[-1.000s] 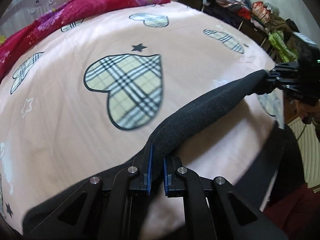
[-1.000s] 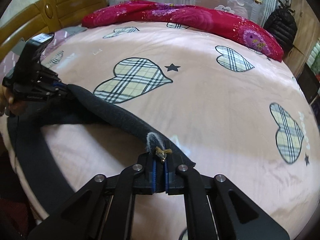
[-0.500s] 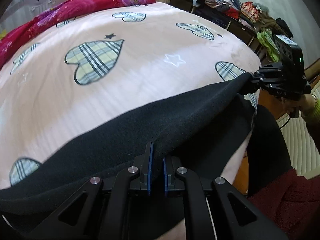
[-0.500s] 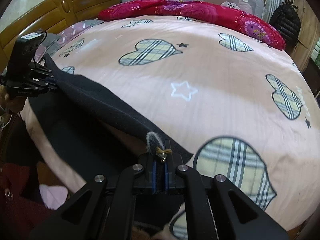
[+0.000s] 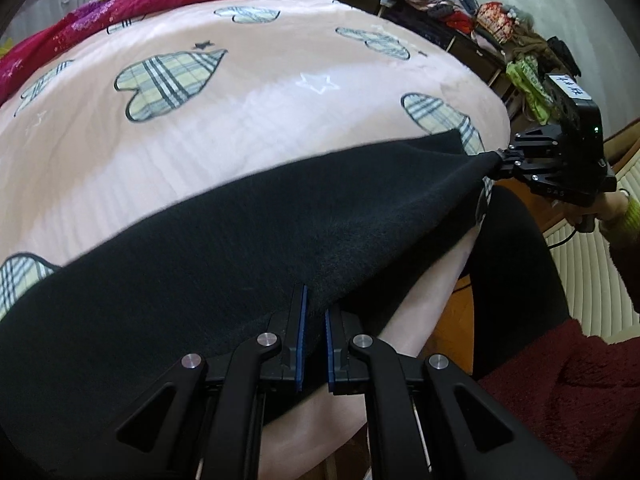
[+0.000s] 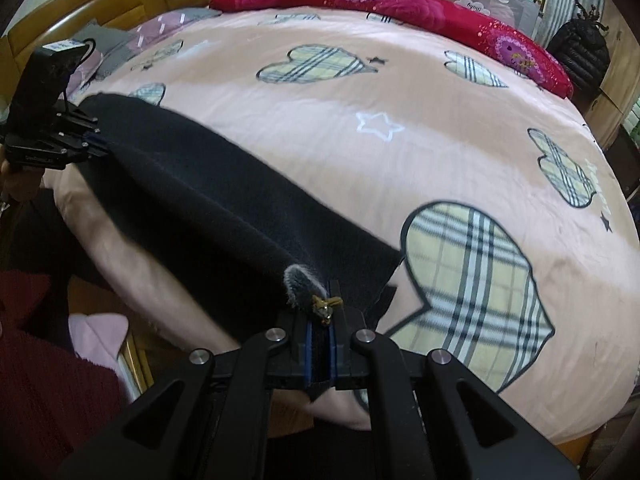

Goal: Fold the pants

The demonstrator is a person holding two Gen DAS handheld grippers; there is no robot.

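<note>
Pink heart-print bed (image 5: 248,128) ahead, my left gripper (image 5: 314,312) and right gripper (image 6: 318,320) level at near edge, each pinching black pants (image 5: 240,248).

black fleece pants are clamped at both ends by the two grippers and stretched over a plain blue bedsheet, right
Not quite. The black fleece pants are clamped at both ends by the left gripper and the right gripper, but the bedsheet is pink with plaid hearts and stars, not plain blue. Both wrist views show it.
</note>
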